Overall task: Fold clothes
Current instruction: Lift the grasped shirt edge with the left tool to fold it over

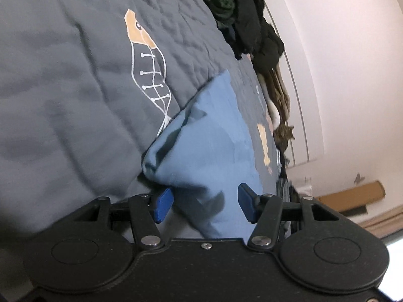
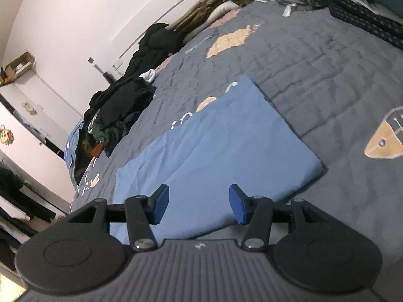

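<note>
Left wrist view: the left claw (image 1: 205,202) stands half-wide, gripping nothing, its blue pads either side of a bunched corner of the soft blue cotton garment (image 1: 209,138), which runs toward 12 o'clock across the grey quilted bedspread with fish prints (image 1: 75,88). To fold well, pinch one clean layer at the corner, not the bunch.

Right wrist view: the right claw (image 2: 199,207) is likewise half-wide and empty over the garment's near edge. An open cardboard box (image 2: 19,65) sits at 10 o'clock; its contents are unclear.

Blue garment (image 2: 221,141): thin, smooth matt cloth. Bedspread (image 1: 75,100): grey quilted fabric, puckered. Gripper fingers (image 2: 161,203): matt blue plastic.
</note>
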Available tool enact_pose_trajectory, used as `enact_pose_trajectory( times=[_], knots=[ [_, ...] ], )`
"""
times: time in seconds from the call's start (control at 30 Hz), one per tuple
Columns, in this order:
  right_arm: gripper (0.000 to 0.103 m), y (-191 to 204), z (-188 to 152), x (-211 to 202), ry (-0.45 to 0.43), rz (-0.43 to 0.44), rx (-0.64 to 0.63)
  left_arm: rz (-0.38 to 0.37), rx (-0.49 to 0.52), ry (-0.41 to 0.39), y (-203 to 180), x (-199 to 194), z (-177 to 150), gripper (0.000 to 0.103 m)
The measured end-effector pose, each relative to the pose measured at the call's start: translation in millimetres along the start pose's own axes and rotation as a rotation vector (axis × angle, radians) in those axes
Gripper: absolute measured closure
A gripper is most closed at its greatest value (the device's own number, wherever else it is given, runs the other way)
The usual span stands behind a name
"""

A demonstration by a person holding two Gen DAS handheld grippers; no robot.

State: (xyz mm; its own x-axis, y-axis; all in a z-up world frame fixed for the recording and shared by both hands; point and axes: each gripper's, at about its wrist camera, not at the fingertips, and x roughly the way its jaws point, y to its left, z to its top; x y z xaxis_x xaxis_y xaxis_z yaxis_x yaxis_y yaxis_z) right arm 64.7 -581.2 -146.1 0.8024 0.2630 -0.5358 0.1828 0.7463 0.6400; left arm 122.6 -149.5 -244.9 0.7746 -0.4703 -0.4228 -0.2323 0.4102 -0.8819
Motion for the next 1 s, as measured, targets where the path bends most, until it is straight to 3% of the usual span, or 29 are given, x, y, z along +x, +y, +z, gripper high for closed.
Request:
enact_pose_trajectory(
  times=[0.13,0.43,0.8,0.83,0.9,0.97,1.0],
  knots=[
    [0.051,-9,0,-6,0.006,0.002,0.03,0.028,-0.015,-0.015,-4,8,4,0.059],
    [0.051,-12,3,-16,0.006,0.038,0.08,0.049,-0.011,-0.042,14,-27,-27,0.057],
    [0.051,-3,-3,-28,0.028,0.055,0.029,0.009,-0.059,-0.162,6,9,-5,0.055],
    [0.051,-1,-4,-28,0.03,0.06,0.024,0.008,-0.063,-0.168,6,12,-4,0.058],
    [0.051,1,-4,-29,0.036,0.066,0.014,0.045,-0.067,-0.174,6,13,-5,0.085],
    [0.051,2,-5,-28,0.043,0.072,0.009,0.053,-0.063,-0.173,7,8,-7,0.095],
    [0.051,3,-5,-27,0.047,0.074,0.007,0.057,-0.042,-0.179,5,2,-9,0.096]
  ],
)
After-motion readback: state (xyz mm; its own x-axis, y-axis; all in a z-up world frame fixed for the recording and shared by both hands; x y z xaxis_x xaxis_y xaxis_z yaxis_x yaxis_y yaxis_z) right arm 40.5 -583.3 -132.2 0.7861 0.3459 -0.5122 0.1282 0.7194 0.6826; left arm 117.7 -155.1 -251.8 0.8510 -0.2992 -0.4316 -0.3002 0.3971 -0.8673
